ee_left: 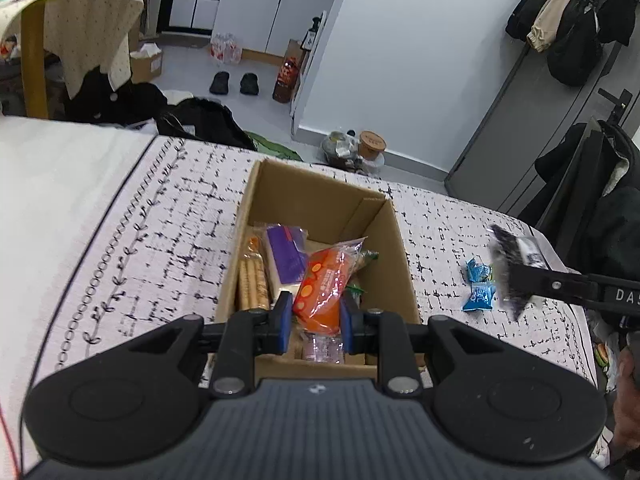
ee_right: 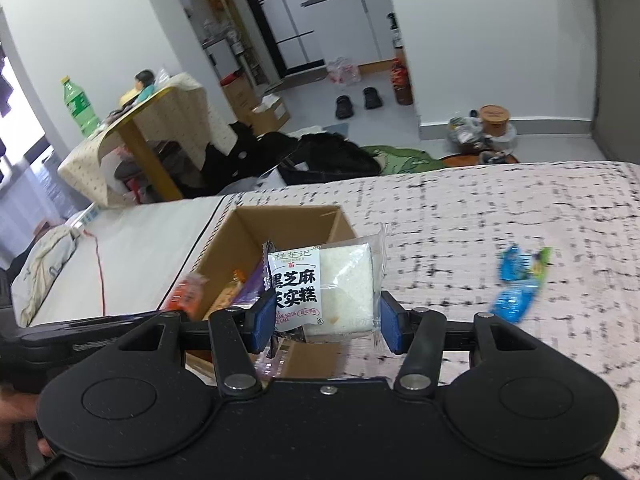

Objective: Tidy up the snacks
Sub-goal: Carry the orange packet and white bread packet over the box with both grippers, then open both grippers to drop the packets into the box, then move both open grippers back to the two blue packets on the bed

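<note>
Cardboard box (ee_left: 384,240) sits open on a bed cover (ee_left: 160,216) with a black cross-hatch print, close to the cover's far edge. Inside it, by the left wall, a pack of long biscuit sticks (ee_left: 252,284); next to that a purple packet (ee_left: 286,254) lying over something pale.

Left gripper (ee_left: 315,320) is over the near end of the box, its blue pads closed on an orange snack packet (ee_left: 324,288) — the packet stands tilted, upper end leaning toward the box's right wall.

Right gripper (ee_right: 324,320) holds a clear-wrapped white cake (ee_right: 320,288) with a black-and-white printed label; jaws closed on the wrapper's two sides, packet upright. In the right wrist view it hangs above the box's near right corner, off the cover. In the left wrist view the same packet is motion-blurred.

Two small blue sachets (ee_left: 480,284) lie on the cover to the right of the box, one just beyond the other, well apart from the box wall. In the right wrist view a green-tipped wrapper (ee_right: 542,262) shows beside the farther one — blurred, cannot tell what it is.
</note>
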The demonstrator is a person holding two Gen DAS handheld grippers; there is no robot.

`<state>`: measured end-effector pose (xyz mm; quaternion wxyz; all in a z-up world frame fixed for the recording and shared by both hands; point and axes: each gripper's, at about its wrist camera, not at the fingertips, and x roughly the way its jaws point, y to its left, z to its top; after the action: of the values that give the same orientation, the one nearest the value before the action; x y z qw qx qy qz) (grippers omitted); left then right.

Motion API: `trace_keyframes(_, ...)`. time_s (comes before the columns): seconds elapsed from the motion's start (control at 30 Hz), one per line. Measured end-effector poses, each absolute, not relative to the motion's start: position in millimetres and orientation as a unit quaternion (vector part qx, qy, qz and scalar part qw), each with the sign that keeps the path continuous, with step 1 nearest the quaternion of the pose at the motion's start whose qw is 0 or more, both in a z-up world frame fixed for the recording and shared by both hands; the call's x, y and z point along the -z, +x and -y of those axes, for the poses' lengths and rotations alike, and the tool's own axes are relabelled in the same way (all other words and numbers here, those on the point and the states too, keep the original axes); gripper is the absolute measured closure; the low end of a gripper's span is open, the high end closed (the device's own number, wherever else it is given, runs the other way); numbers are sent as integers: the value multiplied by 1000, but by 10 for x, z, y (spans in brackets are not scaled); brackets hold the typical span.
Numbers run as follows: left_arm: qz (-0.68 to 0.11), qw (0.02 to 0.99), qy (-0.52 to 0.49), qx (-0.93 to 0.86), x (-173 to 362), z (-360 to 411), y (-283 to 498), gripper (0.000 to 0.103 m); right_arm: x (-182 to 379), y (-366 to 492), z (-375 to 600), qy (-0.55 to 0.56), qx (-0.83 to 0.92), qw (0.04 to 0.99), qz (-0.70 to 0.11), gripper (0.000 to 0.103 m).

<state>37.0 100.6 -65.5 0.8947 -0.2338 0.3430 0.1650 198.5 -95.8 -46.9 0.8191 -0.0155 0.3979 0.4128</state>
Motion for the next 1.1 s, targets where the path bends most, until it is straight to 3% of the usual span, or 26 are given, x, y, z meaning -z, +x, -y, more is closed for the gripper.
trace_keyframes(0.43, -337, 891, -248, -177, 744, -1062, 408, 75, 604, 1957, 511, -32, -445, 792, -416, 51)
trace_keyframes(0.57, -338, 889, -245, -186, 700, -1096, 374, 70, 576, 1920, 492, -25, -454, 791, -408, 43)
trace_keyframes(0.83, -336, 892, -231, -196, 590, -1032, 330, 38, 577, 2005, 845, 8, -416, 807, -420, 42)
trace_keyframes(1.1, -330, 895, -230, -193, 543, -913, 334, 15, 583, 1969, 1148, 22, -393, 817, -422, 29)
